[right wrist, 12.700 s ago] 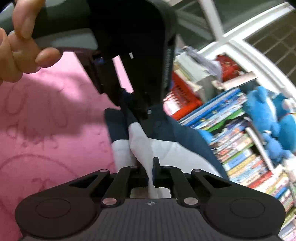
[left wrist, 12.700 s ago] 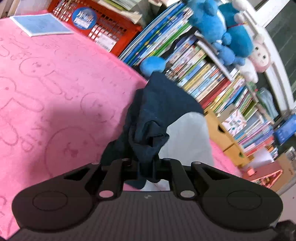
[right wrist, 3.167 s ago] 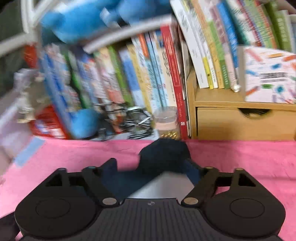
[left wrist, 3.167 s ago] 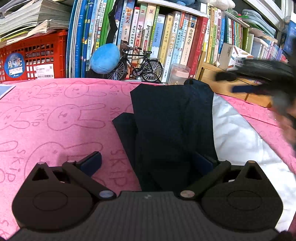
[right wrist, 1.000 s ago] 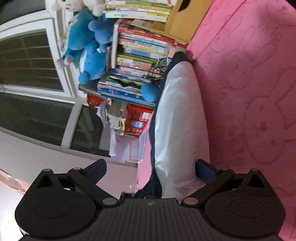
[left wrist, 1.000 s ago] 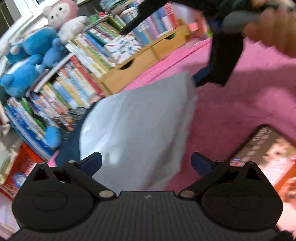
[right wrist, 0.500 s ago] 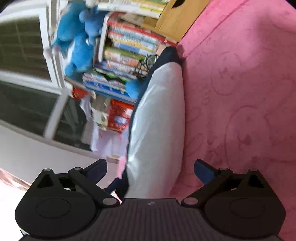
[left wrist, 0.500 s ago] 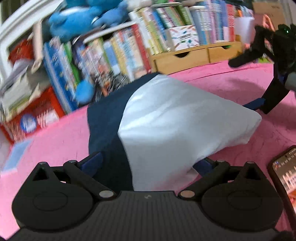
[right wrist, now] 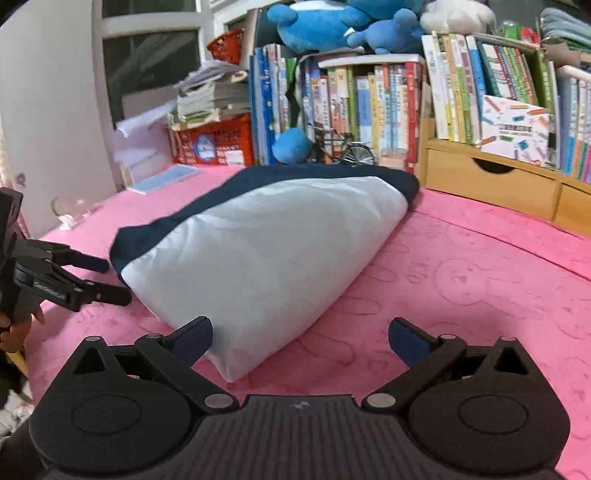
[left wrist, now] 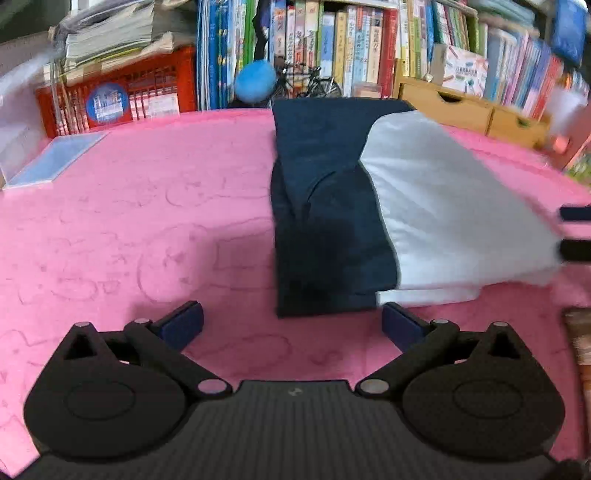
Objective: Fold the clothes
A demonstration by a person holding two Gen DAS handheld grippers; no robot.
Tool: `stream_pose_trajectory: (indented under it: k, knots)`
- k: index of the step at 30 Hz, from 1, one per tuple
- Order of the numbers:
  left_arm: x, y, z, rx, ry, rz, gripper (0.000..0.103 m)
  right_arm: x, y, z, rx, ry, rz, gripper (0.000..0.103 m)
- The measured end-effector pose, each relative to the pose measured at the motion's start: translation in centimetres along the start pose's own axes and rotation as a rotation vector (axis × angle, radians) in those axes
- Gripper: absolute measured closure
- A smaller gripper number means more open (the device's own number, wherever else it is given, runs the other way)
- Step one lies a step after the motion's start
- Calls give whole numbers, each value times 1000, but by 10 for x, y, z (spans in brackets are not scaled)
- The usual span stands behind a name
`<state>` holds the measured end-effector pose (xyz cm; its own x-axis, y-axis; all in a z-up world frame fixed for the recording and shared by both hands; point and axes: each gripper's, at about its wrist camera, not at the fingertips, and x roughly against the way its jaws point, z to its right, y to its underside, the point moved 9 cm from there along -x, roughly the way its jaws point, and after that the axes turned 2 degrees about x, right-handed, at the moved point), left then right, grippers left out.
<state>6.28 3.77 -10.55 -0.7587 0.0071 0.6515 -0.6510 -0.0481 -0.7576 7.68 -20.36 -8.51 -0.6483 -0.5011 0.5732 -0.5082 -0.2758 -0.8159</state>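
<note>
A folded garment [left wrist: 369, 206], navy on its left half and white on its right, lies flat on the pink rabbit-print cloth [left wrist: 147, 206]. My left gripper [left wrist: 291, 326] is open just short of its near edge, holding nothing. In the right wrist view the same garment [right wrist: 266, 251] shows its white side, with a navy border behind. My right gripper [right wrist: 300, 339] is open at the white corner, with the left pad close beside the fabric. The left gripper [right wrist: 107, 280] shows at that view's left edge, open. The right gripper's fingertips [left wrist: 576, 251] peek in at the left wrist view's right edge.
Behind the cloth stand rows of books [right wrist: 369, 103], a red crate [left wrist: 122, 99], a model bicycle [left wrist: 310, 83], a blue ball [left wrist: 255, 83] and wooden drawers [right wrist: 491, 181]. Blue plush toys [right wrist: 332, 22] sit on top. A blue booklet [left wrist: 55, 158] lies at the left.
Both grippers have drawn back from the garment and swung level. The garment now rests flat and folded, and the left wrist view sees it from its near edge.
</note>
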Motion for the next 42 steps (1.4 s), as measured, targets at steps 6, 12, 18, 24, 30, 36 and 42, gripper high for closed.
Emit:
stream_pose_trajectory:
  k: [6,12,18,24,30,36,42]
  knots:
    - [-2,-5,1,-17,-13,-7,0,19,4,-17,50,57,19,0]
    - [-3,-6,-2,-15,-6,6,0,20,10,-36,69,77,-16,0]
    - [-3,-6,0,-5,-16,-15,0,17,8,-46,39,83,-13,0]
    - [4,-4,6,-2,11,-62,0,12,10,-46,4,102,-31,0]
    - [40,-14,26,-61,104,-5,0,12,10,-44,-6,114,-29,0]
    - [48,-16,38,-98,133,-3,0,12,8,-47,5,123,-21,0]
    - [42,-12,41,-116,124,-21,0,13,6,-51,45,133,-20,0]
